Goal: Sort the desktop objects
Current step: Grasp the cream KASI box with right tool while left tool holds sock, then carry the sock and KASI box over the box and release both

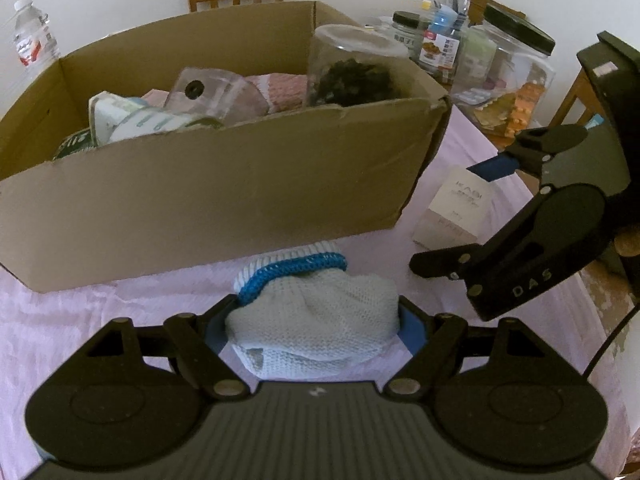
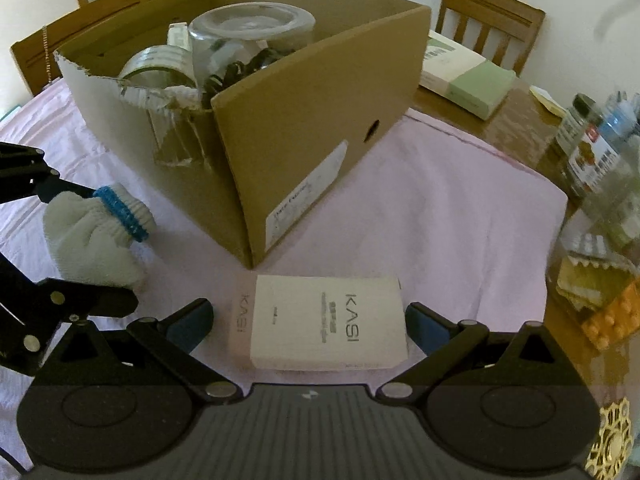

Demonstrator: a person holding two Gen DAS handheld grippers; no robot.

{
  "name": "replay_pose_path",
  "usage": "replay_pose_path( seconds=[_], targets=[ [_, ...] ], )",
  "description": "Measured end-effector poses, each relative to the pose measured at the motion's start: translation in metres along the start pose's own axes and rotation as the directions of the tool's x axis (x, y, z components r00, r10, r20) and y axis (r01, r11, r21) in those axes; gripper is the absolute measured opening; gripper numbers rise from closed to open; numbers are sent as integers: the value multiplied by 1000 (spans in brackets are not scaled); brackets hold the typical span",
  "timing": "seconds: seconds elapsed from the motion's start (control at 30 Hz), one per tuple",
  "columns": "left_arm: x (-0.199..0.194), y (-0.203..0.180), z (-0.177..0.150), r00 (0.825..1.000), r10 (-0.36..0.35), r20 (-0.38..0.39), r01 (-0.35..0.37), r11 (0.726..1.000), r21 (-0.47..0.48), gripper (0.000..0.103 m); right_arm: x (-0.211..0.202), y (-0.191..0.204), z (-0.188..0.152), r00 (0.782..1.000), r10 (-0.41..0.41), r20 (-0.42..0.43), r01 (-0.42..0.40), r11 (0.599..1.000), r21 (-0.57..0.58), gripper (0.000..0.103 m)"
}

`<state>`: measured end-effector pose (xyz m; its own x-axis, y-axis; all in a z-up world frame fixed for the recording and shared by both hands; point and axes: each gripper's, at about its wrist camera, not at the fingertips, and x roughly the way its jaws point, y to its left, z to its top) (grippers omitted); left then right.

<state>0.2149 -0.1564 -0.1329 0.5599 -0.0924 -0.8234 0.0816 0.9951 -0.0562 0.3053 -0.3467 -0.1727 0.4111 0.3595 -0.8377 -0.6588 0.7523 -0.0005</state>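
Between left gripper [image 1: 312, 320] fingers, clamped knit glove [image 1: 316, 320]

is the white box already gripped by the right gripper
No, the white box lies on the pink cloth between the right gripper's open fingers, with gaps on both sides.

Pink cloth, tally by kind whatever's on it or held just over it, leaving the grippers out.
Cardboard box: 1
White KASI carton: 1
White knit piece with blue band: 1
Total: 3
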Motion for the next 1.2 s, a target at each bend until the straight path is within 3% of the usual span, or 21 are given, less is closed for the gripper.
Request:
replay_pose_path(
  seconds=[0.37, 0.6, 0.9, 1.0, 1.07, 1.2],
  targets=[
    [-6, 11, -9, 1000, -17, 1, 17, 1000, -5, 81, 2, 6, 7, 999, 3, -34, -3, 1000, -7, 103],
    [-16, 18, -13, 1000, -11, 6, 11, 1000, -6, 81, 2, 9, 0, 1000, 17, 24, -17, 1000, -25, 103],
    [-28, 27, -14, 999, -31, 20, 31, 999, -14, 81, 0, 12, 4, 999, 2, -37, -2, 1000, -5, 103],
    [-33, 30, -14, 999, -43, 23, 43, 999, -20, 81, -4, 16, 5, 999, -6, -52, 6, 1000, 1, 95],
    [-36, 31, -13, 999, -46, 25, 47, 999, -21, 81, -8, 19, 7, 998, -9, -60, 9, 1000, 4, 83],
    [-46, 34, -13, 998, -55, 34, 56, 998, -10, 81, -11, 26, 9, 995, -47, -86, 46, 999, -14, 84]
  ],
)
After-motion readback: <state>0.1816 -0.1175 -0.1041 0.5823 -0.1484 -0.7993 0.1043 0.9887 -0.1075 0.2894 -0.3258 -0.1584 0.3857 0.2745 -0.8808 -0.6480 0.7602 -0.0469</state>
